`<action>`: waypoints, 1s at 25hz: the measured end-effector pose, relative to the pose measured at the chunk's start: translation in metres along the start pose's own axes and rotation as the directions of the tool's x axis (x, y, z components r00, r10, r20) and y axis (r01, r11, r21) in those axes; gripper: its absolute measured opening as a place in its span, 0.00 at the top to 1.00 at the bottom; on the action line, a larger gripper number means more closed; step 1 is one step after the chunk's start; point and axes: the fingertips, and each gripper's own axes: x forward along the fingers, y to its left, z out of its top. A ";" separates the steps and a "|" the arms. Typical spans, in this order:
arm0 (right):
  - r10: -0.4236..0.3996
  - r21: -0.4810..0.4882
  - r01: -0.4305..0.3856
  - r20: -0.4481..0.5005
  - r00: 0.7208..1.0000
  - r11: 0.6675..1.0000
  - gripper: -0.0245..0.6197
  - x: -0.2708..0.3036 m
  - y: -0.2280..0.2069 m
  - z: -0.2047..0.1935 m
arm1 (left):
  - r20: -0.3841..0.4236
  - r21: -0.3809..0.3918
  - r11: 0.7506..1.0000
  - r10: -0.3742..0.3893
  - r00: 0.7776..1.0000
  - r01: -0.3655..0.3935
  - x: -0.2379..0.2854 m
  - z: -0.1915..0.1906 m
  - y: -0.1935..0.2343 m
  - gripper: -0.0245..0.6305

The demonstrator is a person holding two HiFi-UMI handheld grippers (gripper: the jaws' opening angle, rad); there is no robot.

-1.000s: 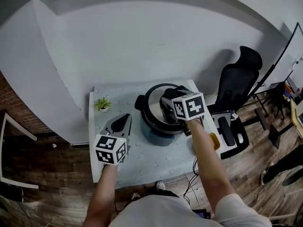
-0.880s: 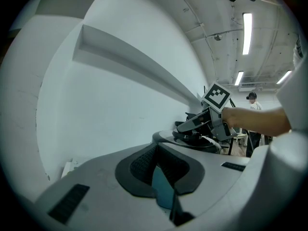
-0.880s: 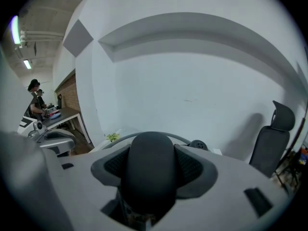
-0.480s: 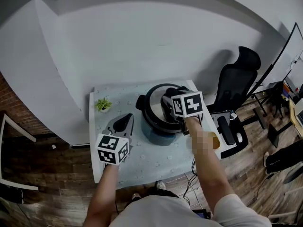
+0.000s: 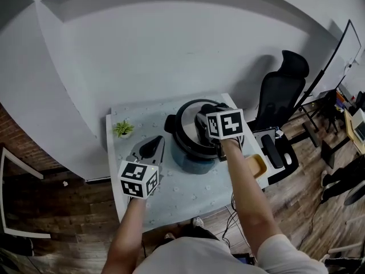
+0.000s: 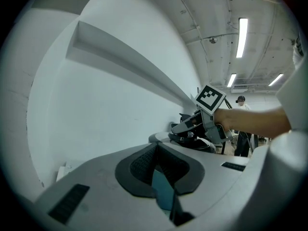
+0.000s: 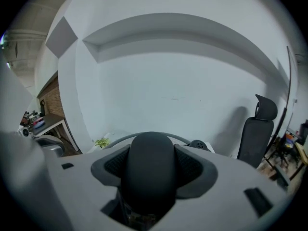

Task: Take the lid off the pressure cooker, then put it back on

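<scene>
**Right tool clamped on lid handle, lid seated on cooker, left tool idle**

Pale worktop [image 5: 171,193] against a grey wall, office chair [image 5: 282,96] off its 2 o'clock corner.

Pressure cooker [image 5: 191,160] stands at about 1 o'clock from the worktop centre, near the far right edge. Lid [image 5: 183,127] sits on the pot and looks level. Can't tell if it's locked.

Right tool [image 5: 206,119] comes in from 5 o'clock over the lid. Its jaws are closed onto the black lid handle [image 7: 150,172], which fills the gap between the pads. The handle's long axis runs 6 to 12 in the right gripper view, in line with the tool, so the grip is across its width.

Left tool [image 5: 153,145] is at 9 o'clock of the cooker, just beside it and not touching, pointing toward 12. Its jaws are together with only a sliver between them, and they hold nothing.

Small plant [image 5: 122,127] at the 10 o'clock corner, well clear.

Judgement: the right hand owns the move, since the handle is already inside its grip and the left is only near the pot wall. A lift or twist has to pivot about the lid centre, which lies toward 10 o'clock from the right tool. Nothing is steadying the pot, so it could turn with the lid.
</scene>
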 end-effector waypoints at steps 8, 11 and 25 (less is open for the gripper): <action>-0.022 0.015 0.022 0.001 1.000 1.000 0.54 0.000 -0.001 0.000 | -0.016 0.000 0.998 -0.063 0.998 0.063 0.006 -0.004 -0.004 0.94; 0.014 -0.012 -0.014 0.008 1.000 1.000 0.54 0.000 0.001 0.001 | -0.016 0.000 0.997 -0.075 0.997 0.075 0.010 -0.005 -0.005 0.94; 0.149 -0.107 -0.148 0.001 0.989 0.983 0.54 0.001 0.010 -0.001 | -0.012 0.010 0.999 -0.034 0.999 0.034 0.028 0.001 -0.009 0.94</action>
